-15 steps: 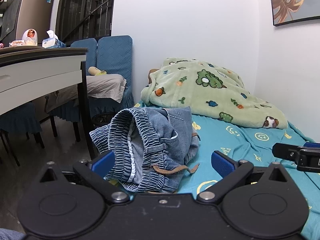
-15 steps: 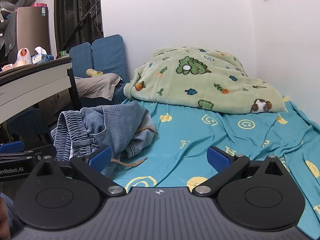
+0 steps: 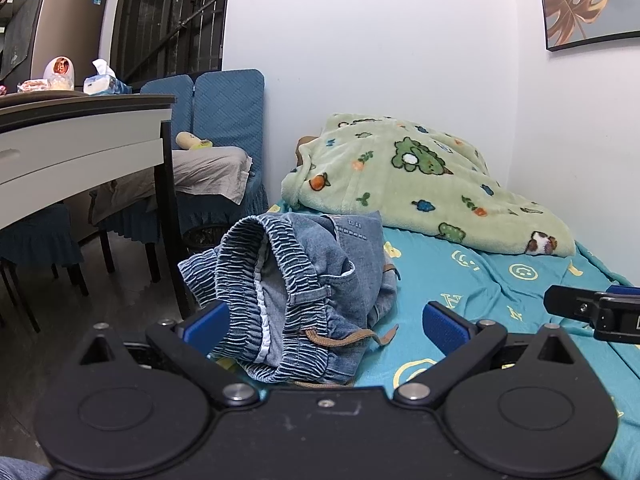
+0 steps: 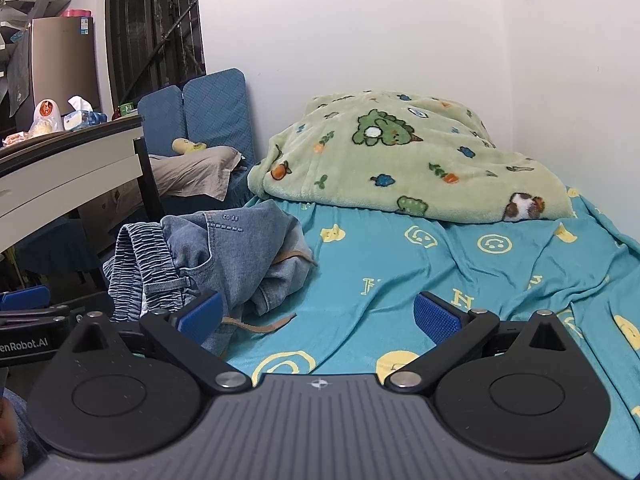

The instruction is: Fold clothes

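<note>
Crumpled blue denim shorts (image 3: 312,280) with a ribbed elastic waistband and a brown drawstring lie in a heap at the near left edge of the bed. My left gripper (image 3: 326,322) is open and empty, its blue pads just in front of the waistband. The shorts also show in the right wrist view (image 4: 224,252), to the left. My right gripper (image 4: 318,318) is open and empty over the bare teal sheet (image 4: 400,276), its left pad close to the shorts' edge. The right gripper's tip shows in the left wrist view (image 3: 592,308).
A green cartoon-print blanket (image 3: 420,184) is piled at the bed's far end against the white wall. A grey-topped table (image 3: 80,136) and blue-covered chairs (image 3: 224,112) stand left of the bed, across a strip of dark floor.
Both grippers have barely moved; the left one sits very slightly closer to the shorts. The shorts lie as before.
</note>
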{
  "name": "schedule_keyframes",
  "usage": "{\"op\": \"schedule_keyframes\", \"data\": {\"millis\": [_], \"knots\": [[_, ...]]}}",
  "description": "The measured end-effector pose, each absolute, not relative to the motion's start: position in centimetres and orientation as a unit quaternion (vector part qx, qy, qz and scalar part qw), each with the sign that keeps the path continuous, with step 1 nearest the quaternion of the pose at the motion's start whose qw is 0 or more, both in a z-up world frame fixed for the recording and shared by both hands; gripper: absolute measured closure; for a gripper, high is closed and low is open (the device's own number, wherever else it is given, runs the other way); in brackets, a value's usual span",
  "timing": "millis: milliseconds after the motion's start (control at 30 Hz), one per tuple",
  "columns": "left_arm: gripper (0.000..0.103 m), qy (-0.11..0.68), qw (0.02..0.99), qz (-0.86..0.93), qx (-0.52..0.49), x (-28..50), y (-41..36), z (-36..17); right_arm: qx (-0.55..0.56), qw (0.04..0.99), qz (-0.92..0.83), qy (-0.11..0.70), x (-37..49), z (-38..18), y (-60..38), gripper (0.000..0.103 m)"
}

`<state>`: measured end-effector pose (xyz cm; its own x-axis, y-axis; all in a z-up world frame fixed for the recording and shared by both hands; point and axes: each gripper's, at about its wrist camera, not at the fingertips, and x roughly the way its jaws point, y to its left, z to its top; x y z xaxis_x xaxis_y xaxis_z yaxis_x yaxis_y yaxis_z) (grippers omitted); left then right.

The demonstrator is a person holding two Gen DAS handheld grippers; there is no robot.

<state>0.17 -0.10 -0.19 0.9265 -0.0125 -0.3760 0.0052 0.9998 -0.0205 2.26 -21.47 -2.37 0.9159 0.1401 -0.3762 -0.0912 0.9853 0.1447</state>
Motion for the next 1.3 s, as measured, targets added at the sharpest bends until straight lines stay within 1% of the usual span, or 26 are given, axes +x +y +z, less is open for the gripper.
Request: {"op": "schedule_keyframes", "data": {"millis": [400,700,1300], "knots": [[0.0,0.198,0.98,-0.005,-0.011,0.32,0.04,-0.14,0.047,0.978,0.059,0.192,2.26,-2.35,-21.24,0.0],[0.0,0.199,0.98,-0.006,-0.009,0.09,-0.03,-0.08,0.063,0.975,0.057,0.205,2.59,-2.35,-21.86,0.0],[0.0,0.202,0.979,-0.005,-0.013,0.03,0.21,-0.02,0.056,0.974,0.06,0.21,2.77,-2.49,-21.77,0.0]]}}
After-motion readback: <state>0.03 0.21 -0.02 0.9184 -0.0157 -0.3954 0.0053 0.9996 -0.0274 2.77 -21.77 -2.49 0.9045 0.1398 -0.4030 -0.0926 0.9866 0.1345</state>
